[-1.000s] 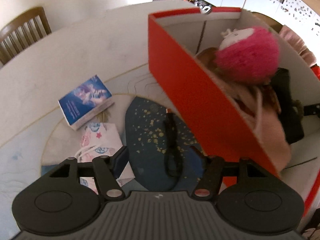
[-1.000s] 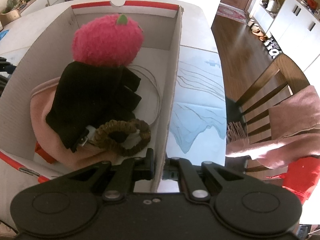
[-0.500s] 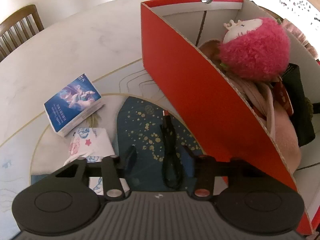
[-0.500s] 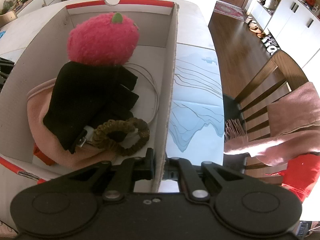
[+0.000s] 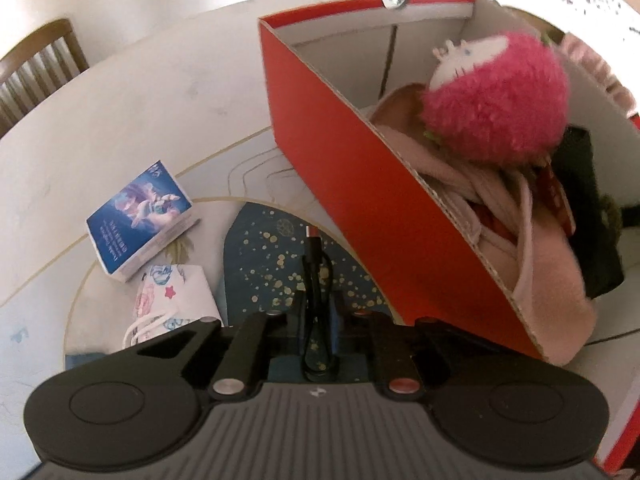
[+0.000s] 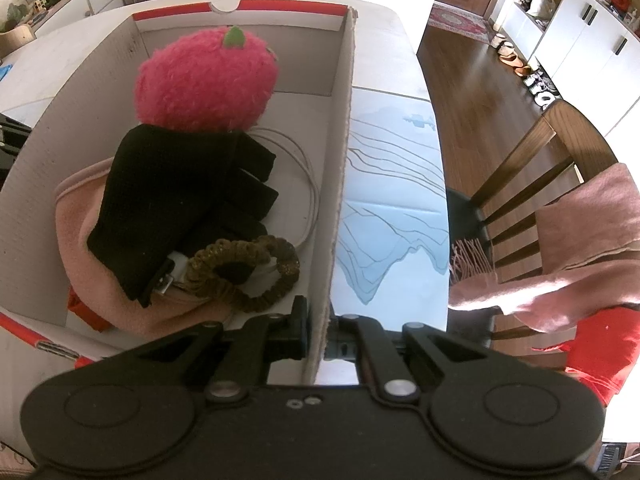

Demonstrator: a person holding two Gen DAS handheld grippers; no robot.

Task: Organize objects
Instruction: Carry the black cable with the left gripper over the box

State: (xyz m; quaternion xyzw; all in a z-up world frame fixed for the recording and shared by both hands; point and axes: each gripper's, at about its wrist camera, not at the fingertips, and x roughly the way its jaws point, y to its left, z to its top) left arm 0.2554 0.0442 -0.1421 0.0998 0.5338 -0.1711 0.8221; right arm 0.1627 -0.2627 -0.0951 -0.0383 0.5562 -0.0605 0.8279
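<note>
A looped black cable [image 5: 316, 268] lies on a dark blue speckled mat [image 5: 272, 264], left of the red cardboard box [image 5: 360, 184]. My left gripper [image 5: 318, 320] is closing, with its pads pressing both sides of the cable loop. My right gripper [image 6: 318, 332] is shut on the box's right wall [image 6: 340, 200] near its front corner. Inside the box are a pink plush [image 6: 204, 80], a black glove [image 6: 180, 200], a brown scrunchie [image 6: 248, 268], a pink cloth [image 6: 80, 232] and a white cord [image 6: 308, 200].
A blue book [image 5: 140, 220] and a patterned white pouch [image 5: 172, 296] lie left of the mat on the pale table [image 5: 120, 100]. A wooden chair [image 6: 520, 184] draped with a pink scarf [image 6: 580, 240] stands at the table's right edge. Another chair [image 5: 36, 68] stands far left.
The left jaws have come together from wide apart until they pinch the black cable. The right gripper keeps its hold on the box wall, unmoved.
</note>
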